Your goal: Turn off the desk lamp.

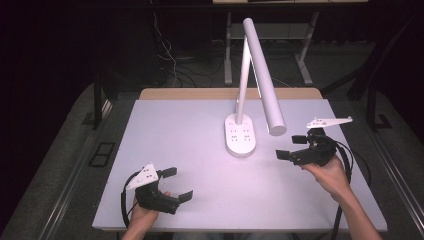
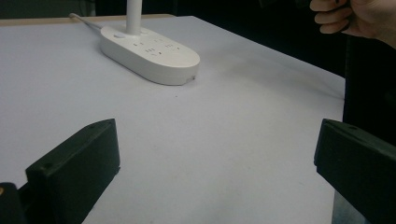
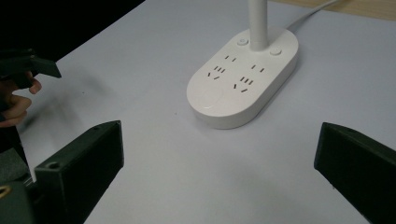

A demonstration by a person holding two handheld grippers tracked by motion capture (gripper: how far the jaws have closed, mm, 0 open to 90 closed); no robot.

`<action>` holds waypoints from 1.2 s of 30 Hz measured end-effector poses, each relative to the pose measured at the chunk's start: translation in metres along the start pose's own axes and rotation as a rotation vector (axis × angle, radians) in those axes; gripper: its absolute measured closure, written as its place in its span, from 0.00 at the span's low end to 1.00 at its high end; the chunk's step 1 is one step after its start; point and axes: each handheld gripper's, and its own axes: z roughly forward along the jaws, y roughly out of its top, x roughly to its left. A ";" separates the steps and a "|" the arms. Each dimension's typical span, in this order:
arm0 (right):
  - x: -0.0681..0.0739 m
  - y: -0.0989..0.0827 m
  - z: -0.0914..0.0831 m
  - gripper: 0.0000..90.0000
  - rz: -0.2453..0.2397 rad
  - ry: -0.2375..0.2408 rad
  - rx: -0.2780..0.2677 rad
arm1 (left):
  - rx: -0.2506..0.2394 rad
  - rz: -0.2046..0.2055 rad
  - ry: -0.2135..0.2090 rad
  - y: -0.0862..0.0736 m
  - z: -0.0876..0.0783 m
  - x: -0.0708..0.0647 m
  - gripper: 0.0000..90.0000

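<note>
Lamp [image 1: 241,134] is sitting just right of centre in the high view, its white oval base resting flat on the bench [image 1: 200,145], its thin stem rising and its long tube head slanting down toward the right. I am seeing socket slots and two small round buttons on the base in the right tongs' view [image 3: 243,79], where it is lying in the upper middle of the frame, with a cord running off toward the upper right. In the left tongs' view the base [image 2: 149,53] is sitting in the upper left of the frame.

I am holding the left tongs [image 1: 174,184] at the lower left of the high view, jaws spread wide with nothing between them, well apart from the lamp. I am holding the right tongs [image 1: 289,146] at the right of the frame, near the base and just below the lamp head, jaws likewise spread and empty, pointing left toward the base. Neither pair is touching the lamp.
</note>
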 end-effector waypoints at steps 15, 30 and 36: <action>-0.010 0.027 0.013 0.02 -0.016 -0.011 0.023 | -0.008 -0.005 0.002 0.000 -0.003 0.002 0.00; -0.025 0.046 0.033 0.02 -0.017 -0.029 0.050 | -0.008 -0.003 -0.004 0.000 -0.002 0.001 0.00; -0.029 0.057 0.045 0.02 -0.021 -0.031 0.064 | -0.006 0.000 -0.006 0.000 -0.002 0.001 0.00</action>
